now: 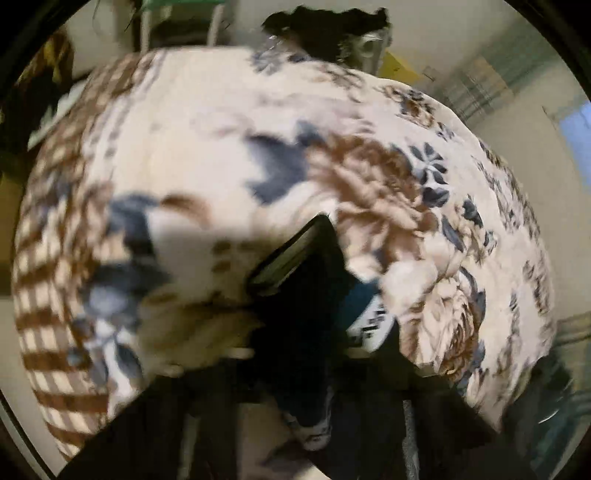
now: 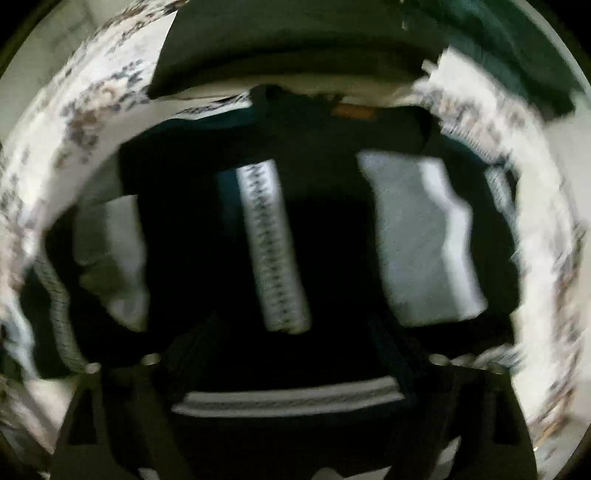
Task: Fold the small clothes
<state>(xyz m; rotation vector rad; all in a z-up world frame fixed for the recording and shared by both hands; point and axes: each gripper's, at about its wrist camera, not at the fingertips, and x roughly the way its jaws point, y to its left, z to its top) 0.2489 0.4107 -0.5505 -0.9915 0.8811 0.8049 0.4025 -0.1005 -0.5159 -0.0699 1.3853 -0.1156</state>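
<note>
A dark garment with white and grey patterned panels [image 2: 273, 243] lies on a floral blanket [image 2: 96, 99] and fills the right wrist view. My right gripper [image 2: 291, 354] hovers close over it; its dark fingers [image 2: 192, 350] stand apart with cloth between and below them. In the left wrist view my left gripper [image 1: 295, 332] is a dark blur at the bottom, with dark cloth [image 1: 310, 295] bunched at its fingers above the blanket [image 1: 207, 129]. Both views are blurred by motion.
The blanket has brown, blue and cream flowers and a checked border [image 1: 55, 258]. A black pile [image 1: 328, 29] lies at its far edge. A dark folded item [image 2: 288, 48] lies beyond the garment. Walls and floor surround the bed.
</note>
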